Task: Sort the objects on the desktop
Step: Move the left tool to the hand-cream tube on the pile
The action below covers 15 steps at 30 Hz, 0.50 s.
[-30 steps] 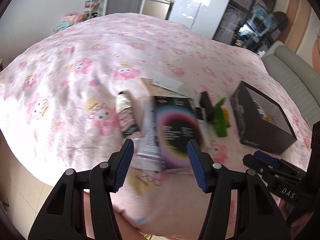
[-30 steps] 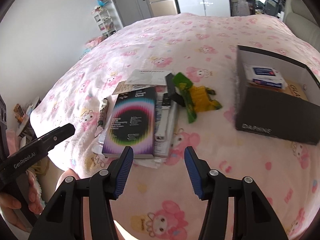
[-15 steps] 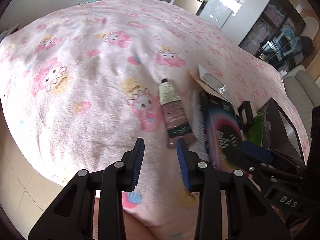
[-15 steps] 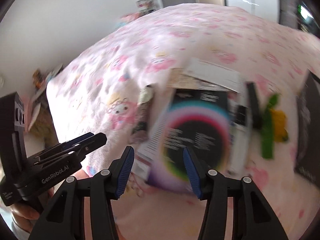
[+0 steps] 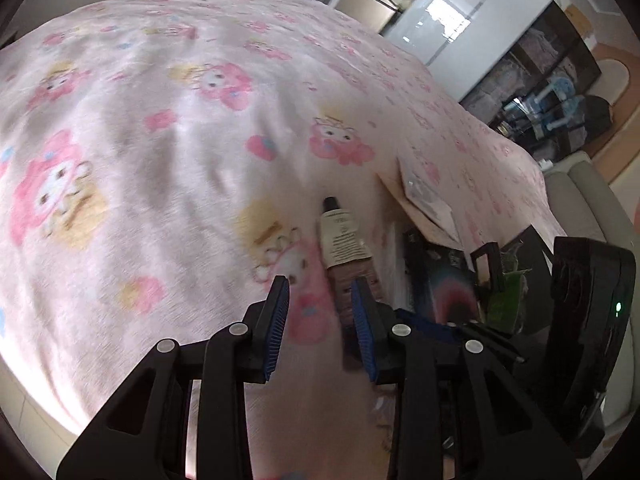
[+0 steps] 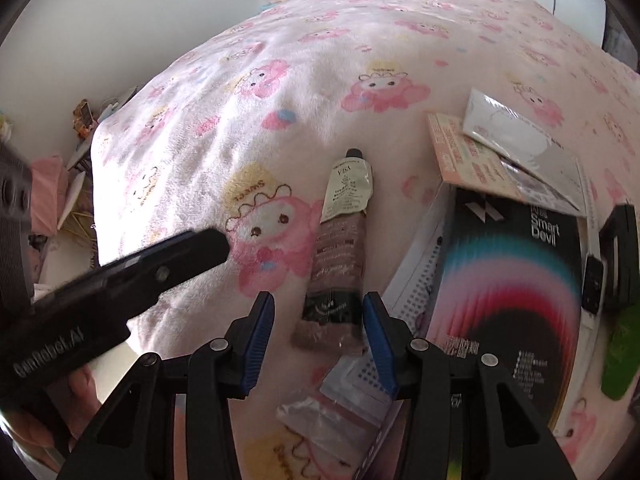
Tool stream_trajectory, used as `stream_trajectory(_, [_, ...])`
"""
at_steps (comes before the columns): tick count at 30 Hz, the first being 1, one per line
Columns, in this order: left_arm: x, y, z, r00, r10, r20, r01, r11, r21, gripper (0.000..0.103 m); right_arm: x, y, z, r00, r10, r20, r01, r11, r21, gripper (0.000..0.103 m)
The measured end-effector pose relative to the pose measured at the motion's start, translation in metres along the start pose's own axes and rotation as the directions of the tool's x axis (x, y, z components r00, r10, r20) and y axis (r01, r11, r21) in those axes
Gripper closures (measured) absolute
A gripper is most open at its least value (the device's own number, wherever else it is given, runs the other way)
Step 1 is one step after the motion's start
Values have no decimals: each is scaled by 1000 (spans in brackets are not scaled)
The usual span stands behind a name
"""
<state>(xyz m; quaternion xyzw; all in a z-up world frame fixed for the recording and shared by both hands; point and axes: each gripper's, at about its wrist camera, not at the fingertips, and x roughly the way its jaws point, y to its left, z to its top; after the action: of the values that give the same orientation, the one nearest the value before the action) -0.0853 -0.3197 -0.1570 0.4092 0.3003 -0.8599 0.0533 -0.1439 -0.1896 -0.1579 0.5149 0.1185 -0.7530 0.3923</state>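
A cream and brown tube (image 6: 342,236) with a black cap lies on the pink blanket; it also shows in the left wrist view (image 5: 345,246). My right gripper (image 6: 318,322) is open, its blue pads on either side of the tube's crimped lower end. My left gripper (image 5: 320,312) is open and empty just left of the tube; it appears in the right wrist view as a black finger (image 6: 176,256). A black box with a rainbow ring (image 6: 508,292) lies right of the tube.
Flat paper packets (image 6: 508,148) lie on the far end of the box. A black watch (image 6: 596,276) and a green toy (image 6: 620,360) sit at the right. A clear plastic bag (image 6: 332,416) lies near me. The bed edge drops off at the left (image 6: 96,184).
Both grippers moved left and closer to the tube. The right gripper's pads now straddle its lower end. The left gripper's jaws stand slightly wider than half a second ago.
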Motion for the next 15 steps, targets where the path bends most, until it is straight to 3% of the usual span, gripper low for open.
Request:
stream_trajectory(4, [19, -6, 4, 999, -16, -38, 16, 1000, 8, 72, 11, -5, 4, 999, -44, -6, 44, 999, 28, 80])
stream_trajectory(12, [18, 16, -4, 999, 9, -39, -11, 998, -55, 72, 27, 6, 12, 995, -90, -44, 86, 993, -82, 74])
stream_trajectory(15, [14, 19, -8, 999, 8, -38, -10, 998, -70, 71, 19, 7, 11, 997, -73, -21, 72, 996, -62, 80])
